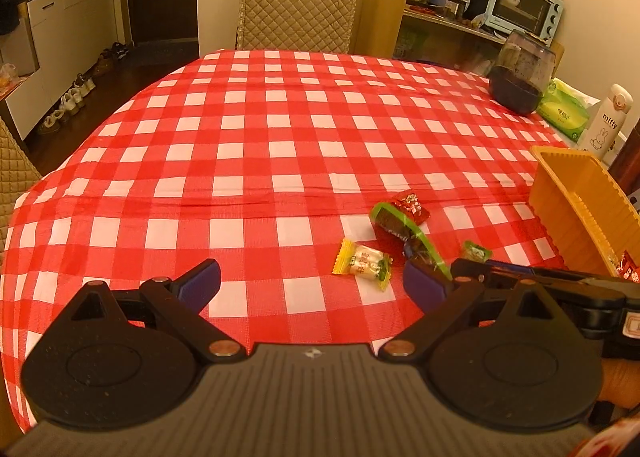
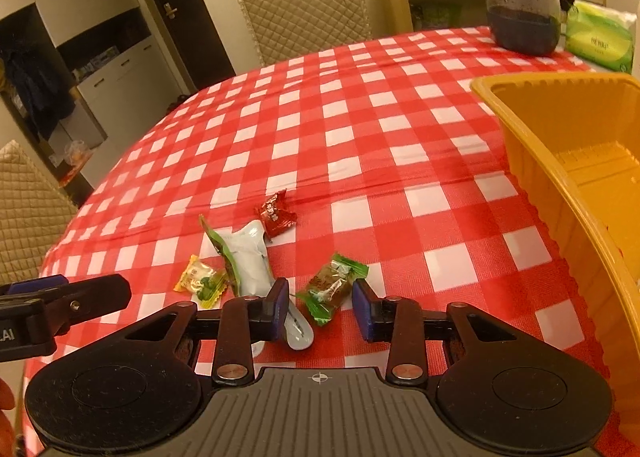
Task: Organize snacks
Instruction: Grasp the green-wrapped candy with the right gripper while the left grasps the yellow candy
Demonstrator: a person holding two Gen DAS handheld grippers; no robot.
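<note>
Warm yellowish indoor light, soft shadows, strong fisheye bending at edges, sharp focus

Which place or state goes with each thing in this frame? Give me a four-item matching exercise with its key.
Things:
1. green-ended candy with brown filling
2. small red wrapped candy
3. yellow-and-green wrapped candy
4. orange plastic bin

Places or states:
A. at the table's right side, open top
B. farthest of the loose snacks from the right gripper
C. between the right gripper's open fingers, not clamped
D. left of the long white green-edged pouch

Pairs: 1-C, 2-B, 3-D, 4-A
</note>
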